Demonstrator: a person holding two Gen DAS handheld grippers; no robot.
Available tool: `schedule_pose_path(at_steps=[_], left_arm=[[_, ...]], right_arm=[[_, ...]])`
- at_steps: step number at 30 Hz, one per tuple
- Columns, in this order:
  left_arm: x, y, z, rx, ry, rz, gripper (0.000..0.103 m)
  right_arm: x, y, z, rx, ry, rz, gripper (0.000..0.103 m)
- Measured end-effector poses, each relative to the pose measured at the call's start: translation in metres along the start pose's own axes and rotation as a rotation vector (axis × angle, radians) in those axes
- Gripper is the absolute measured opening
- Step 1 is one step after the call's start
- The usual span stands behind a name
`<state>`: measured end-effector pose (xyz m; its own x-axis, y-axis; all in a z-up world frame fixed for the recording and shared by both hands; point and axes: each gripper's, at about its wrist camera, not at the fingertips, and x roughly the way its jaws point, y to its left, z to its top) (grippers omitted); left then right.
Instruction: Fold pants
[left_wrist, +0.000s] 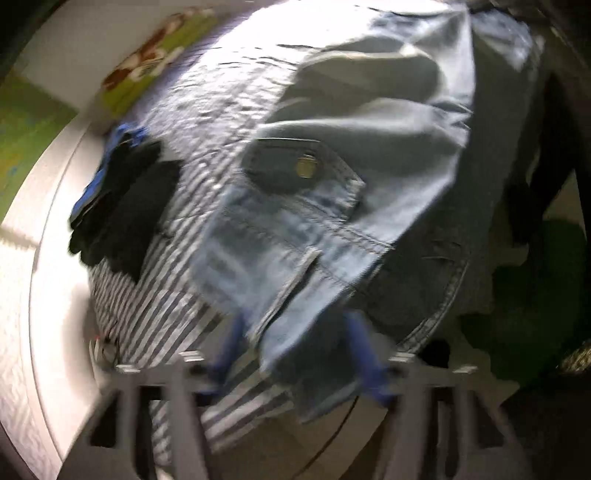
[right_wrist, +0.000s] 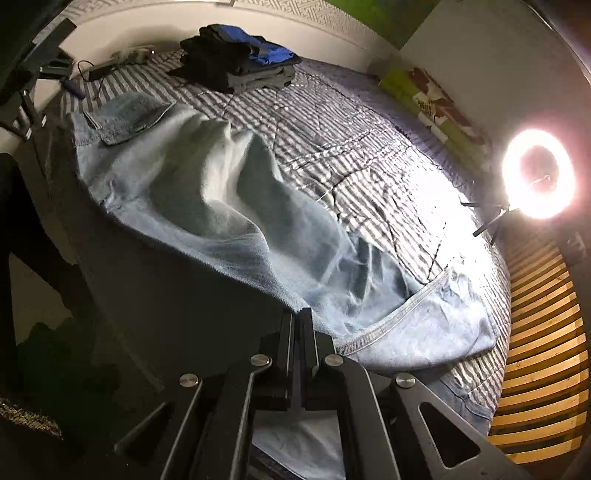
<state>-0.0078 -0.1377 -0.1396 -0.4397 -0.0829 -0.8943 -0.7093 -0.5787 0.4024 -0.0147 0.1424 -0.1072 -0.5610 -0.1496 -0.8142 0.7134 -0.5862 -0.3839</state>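
Light blue jeans (left_wrist: 295, 229) lie rumpled on a striped bed cover (left_wrist: 166, 295), waistband and brass button toward the left wrist camera. My left gripper (left_wrist: 297, 350) is open, its blue fingers (left_wrist: 364, 354) on either side of the waistband without pressing on it. In the right wrist view the jeans (right_wrist: 207, 192) stretch from a back pocket at the far left to the hem at the near right. My right gripper (right_wrist: 300, 321) is shut at the near edge of a leg. Creases run toward its tips, and denim hangs below it.
A stack of folded dark and blue clothes (right_wrist: 240, 62) sits at the far side of the bed cover (right_wrist: 351, 147), with cables and a charger (right_wrist: 110, 62) to its left. A lit ring light (right_wrist: 537, 173) and bare wooden slats (right_wrist: 543, 332) are at the right.
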Motion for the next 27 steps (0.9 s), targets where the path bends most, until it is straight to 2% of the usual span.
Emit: schedule_pose_path(at_steps=[3,4,6,9,11,13,16,18,20,21,24,27], left_arm=[[0.023,-0.005,0.007,0.069,0.03,0.024,0.068],[0.029,-0.001,0.009,0.058,0.038,0.019,0.063],[0.034,0.005,0.012,0.027,0.05,-0.023,0.008],[0.02,0.007,0.014,0.037,0.009,0.049,0.005],[-0.001,0.006,0.007,0.057,-0.04,0.145,0.004],[-0.016,0.005,-0.005,0.04,-0.064,0.171,0.004],[-0.007,-0.004,-0.03,0.024,-0.017,0.095,0.004],[0.015,-0.017,-0.043,0.036,0.053,0.052,0.005],[0.031,-0.021,-0.043,0.025,0.102,0.006,0.008],[0.034,-0.022,-0.042,0.015,0.117,-0.001,0.009],[0.02,-0.009,-0.037,-0.041,0.111,-0.055,0.013],[-0.013,0.016,-0.026,-0.16,0.052,-0.131,0.015]], right_arm=[[0.003,0.0,-0.001,-0.006,0.009,-0.004,0.002],[0.003,0.0,-0.001,-0.008,0.012,-0.005,0.002],[0.003,0.0,-0.002,-0.011,0.019,-0.012,0.002],[0.0,-0.002,0.0,-0.004,0.017,-0.022,0.002],[-0.011,-0.005,0.002,0.017,-0.004,-0.033,0.002],[-0.027,-0.003,-0.002,0.046,-0.028,-0.05,0.002],[-0.032,0.009,-0.026,0.112,-0.021,0.023,0.002],[-0.016,0.03,-0.042,0.094,0.037,0.053,0.002],[0.007,0.05,-0.054,0.053,0.09,0.038,0.002],[0.017,0.052,-0.057,0.065,0.12,0.065,0.002],[0.02,0.036,-0.056,0.137,0.148,0.144,0.005],[-0.004,0.012,-0.056,0.188,0.132,0.238,0.007]])
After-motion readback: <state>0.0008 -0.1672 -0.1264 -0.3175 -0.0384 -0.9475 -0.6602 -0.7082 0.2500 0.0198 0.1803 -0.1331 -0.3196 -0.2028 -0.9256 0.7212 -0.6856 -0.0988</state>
